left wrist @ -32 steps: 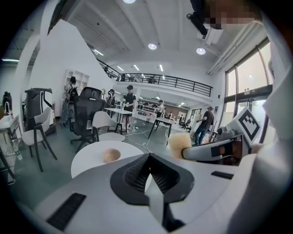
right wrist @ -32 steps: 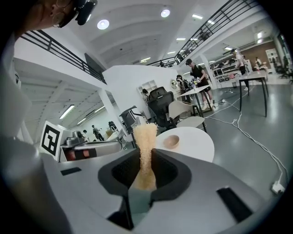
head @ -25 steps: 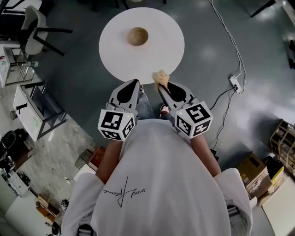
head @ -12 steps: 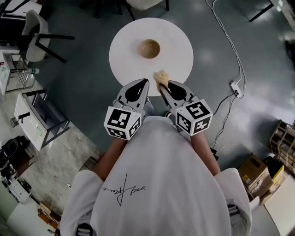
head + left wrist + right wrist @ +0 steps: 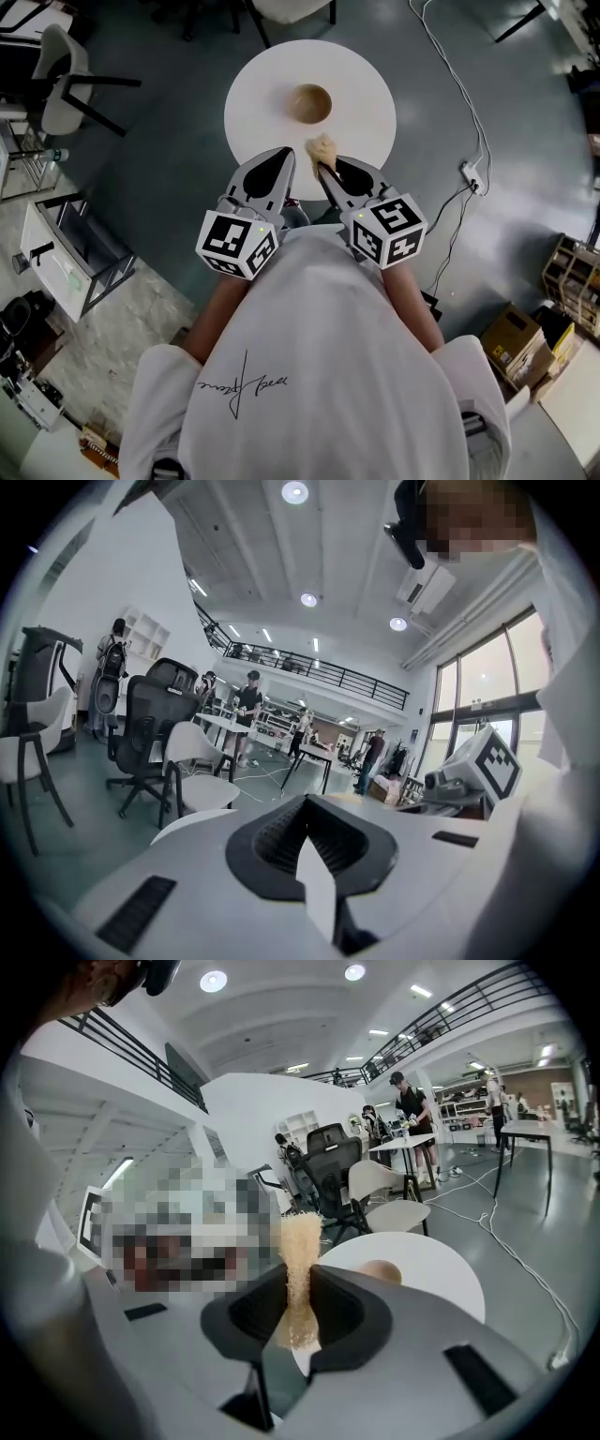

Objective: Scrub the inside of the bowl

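Note:
A small wooden bowl [image 5: 309, 103] stands near the middle of a round white table [image 5: 361, 84]; in the right gripper view the bowl [image 5: 380, 1271] shows past the jaws. My right gripper [image 5: 323, 161] is shut on a tan scrubbing pad [image 5: 322, 146], held upright over the table's near edge, short of the bowl. The pad [image 5: 301, 1269] sticks up between the dark pads. My left gripper [image 5: 284, 155] is shut with nothing in it, beside the right one at the table's near edge. Its view looks out across the room, and the bowl is not seen there.
A white chair with black legs [image 5: 66, 70] stands to the left, a white cabinet [image 5: 61, 253] lower left. A cable and power strip [image 5: 466, 172] lie on the floor to the right. Cardboard boxes [image 5: 525, 352] sit at the lower right. People and office chairs [image 5: 150, 733] stand further off.
Both grippers have moved forward to the table's near edge, and the pad now hangs over the tabletop, closer to the bowl. Both stay shut.

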{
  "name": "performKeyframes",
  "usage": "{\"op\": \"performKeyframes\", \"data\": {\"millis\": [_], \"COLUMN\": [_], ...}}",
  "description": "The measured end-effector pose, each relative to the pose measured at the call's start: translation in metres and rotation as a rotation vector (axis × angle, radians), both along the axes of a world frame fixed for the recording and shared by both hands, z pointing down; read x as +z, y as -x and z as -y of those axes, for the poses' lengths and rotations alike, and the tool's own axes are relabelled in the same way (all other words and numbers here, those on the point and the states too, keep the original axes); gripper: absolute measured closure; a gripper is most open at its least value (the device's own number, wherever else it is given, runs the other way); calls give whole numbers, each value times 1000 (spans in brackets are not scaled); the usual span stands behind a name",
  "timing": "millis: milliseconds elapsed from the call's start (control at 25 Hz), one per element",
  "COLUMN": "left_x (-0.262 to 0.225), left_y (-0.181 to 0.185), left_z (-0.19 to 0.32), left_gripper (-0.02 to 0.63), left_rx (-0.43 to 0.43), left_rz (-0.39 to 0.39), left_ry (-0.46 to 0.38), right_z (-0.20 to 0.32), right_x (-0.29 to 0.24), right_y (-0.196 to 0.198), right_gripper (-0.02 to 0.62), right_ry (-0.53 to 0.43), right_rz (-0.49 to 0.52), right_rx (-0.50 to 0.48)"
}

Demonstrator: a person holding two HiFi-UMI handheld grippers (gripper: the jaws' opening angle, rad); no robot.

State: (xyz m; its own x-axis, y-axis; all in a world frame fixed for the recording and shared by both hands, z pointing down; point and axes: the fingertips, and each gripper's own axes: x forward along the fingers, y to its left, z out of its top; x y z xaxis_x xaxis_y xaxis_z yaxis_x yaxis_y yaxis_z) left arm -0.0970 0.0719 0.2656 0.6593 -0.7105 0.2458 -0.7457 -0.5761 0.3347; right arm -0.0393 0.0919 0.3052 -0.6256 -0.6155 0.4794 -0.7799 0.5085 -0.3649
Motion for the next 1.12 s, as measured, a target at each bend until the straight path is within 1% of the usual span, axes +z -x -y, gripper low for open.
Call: {"op": "performKeyframes", "data": {"millis": [160,280,440,640,800,960,1120], "left_x": [13,20,26,32,38,52,67], "left_y": [2,-2,-5,-2,-7,-6,-8], "left_z": [3,5,12,36,53,68,78], "left_gripper": [601,601,601,601,601,601,601], "left_rx": [3,12,12,-74,-105,-149,-165], "left_rz": [-3,3,24,38,49,47,39], "left_ry": [40,70,87,89,114,157,208], "right_z": [-1,1,10,28,45,60,73], "right_x": [10,14,21,30,36,44,52], "right_y": [5,-2,-14,-27,-33,-36,-47], "right_gripper": [515,515,515,514,512,512,512], "right_ry": [22,34,46,66,84,102,124], "right_rz": [4,11,25,47,58,58,30], "right_rx": [6,29,55,54,33,-1,-12]}}
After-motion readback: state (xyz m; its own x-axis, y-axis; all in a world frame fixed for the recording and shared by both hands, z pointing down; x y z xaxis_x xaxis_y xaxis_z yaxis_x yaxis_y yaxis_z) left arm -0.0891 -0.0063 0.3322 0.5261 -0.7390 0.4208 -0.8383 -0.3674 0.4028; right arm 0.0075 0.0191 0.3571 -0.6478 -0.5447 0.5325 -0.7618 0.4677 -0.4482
